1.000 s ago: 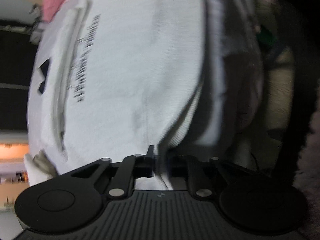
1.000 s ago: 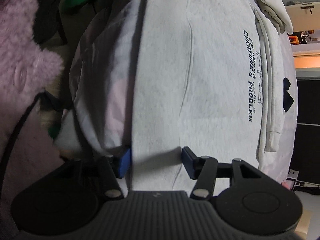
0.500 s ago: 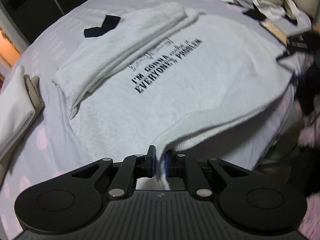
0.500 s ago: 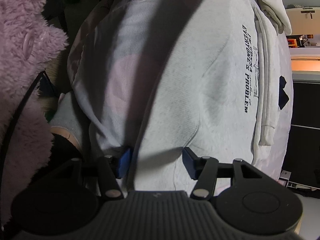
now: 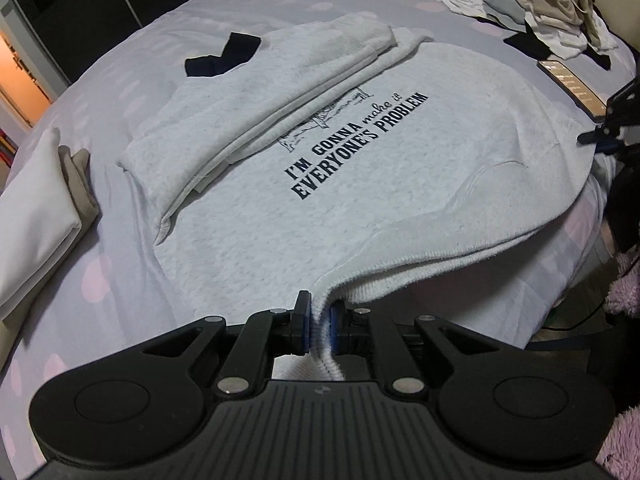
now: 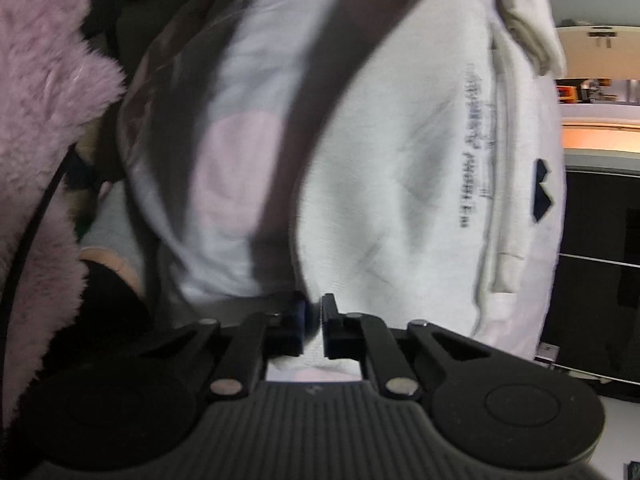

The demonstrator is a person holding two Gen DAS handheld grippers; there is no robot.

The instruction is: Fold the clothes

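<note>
— Left wrist view: what did the left gripper (image 5: 320, 322) have?

— Its fingers (image 5: 302, 320) were pinched on the ribbed hem of the sweatshirt (image 5: 360, 168), which lay spread on the bed (image 5: 80, 280), sleeves folded across its chest, hem corner lifted.

— And the right gripper (image 6: 313, 326)?

— Its jaws had just been closing; they stood nearly together at the sweatshirt's edge. The blur hid whether cloth was caught.

— Anything else?

— A phone (image 5: 570, 86) beside it.
</note>
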